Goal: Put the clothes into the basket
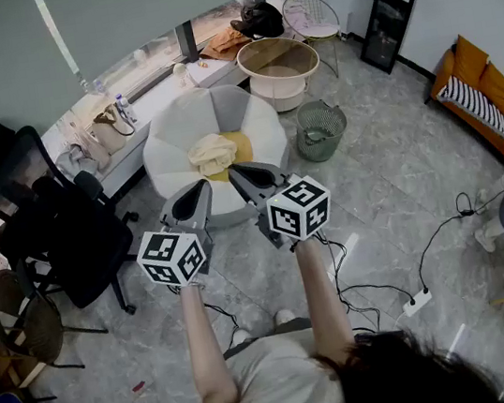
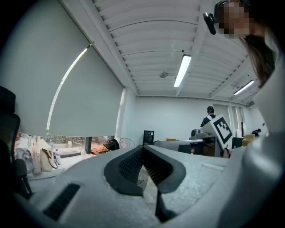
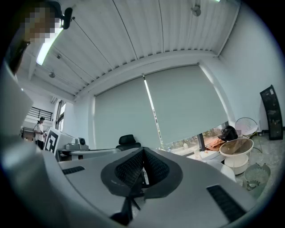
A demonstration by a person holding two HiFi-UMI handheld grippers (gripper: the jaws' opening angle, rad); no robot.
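A cream cloth (image 1: 211, 152) lies bunched on a yellow cushion in the round white chair (image 1: 262, 128). Behind the chair stands a wide beige basket (image 1: 279, 69), also seen in the right gripper view (image 3: 236, 150). My left gripper (image 1: 203, 185) and right gripper (image 1: 233, 171) are held side by side at chest height, level, pointing toward the chair and short of the cloth. Both are shut with nothing between the jaws. In each gripper view the dark pads meet at the tips: left gripper (image 2: 143, 148), right gripper (image 3: 143, 151).
A wire bin (image 1: 320, 130) stands right of the chair. Black office chairs (image 1: 56, 222) crowd the left. Orange clothing (image 1: 227, 40) and a dark bundle (image 1: 259, 19) lie on the window ledge. Cables and a power strip (image 1: 416, 302) run over the floor at the right.
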